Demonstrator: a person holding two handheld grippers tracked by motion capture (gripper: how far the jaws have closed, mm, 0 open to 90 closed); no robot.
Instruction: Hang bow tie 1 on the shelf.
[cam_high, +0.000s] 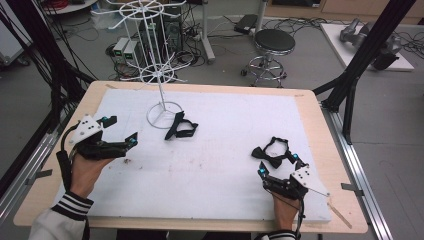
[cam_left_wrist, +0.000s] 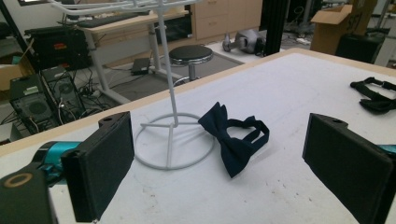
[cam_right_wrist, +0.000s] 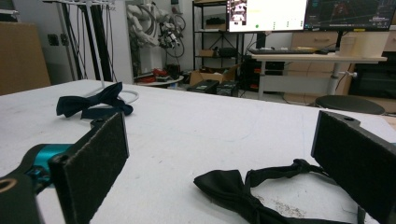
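We see the left gripper (cam_high: 121, 129) held over the near left part of the white foam-covered table top (cam_high: 215, 185), its two black padded jaws spread wide with nothing between them; in the left gripper view a dark navy fabric bow tie (cam_left_wrist: 233, 137) lies ahead of the gap between the jaws, nearer the right jaw, and it rests against the ring base of a white wire display stand (cam_left_wrist: 170, 135), which sits ahead of the left jaw. The right gripper (cam_high: 276, 164) is at the near right, its jaws likewise parted and empty; in the right gripper view a black fabric bow tie with a looped strap (cam_right_wrist: 261, 189) lies on the foam just ahead of the jaws, between them and running toward the right jaw, though we cannot tell whether it touches that jaw. Beyond the left jaw lies the navy tie. We can read no brand, label or writing on either tie or gripper; the text on the far monitors (cam_right_wrist: 303, 14) is too small to make out.
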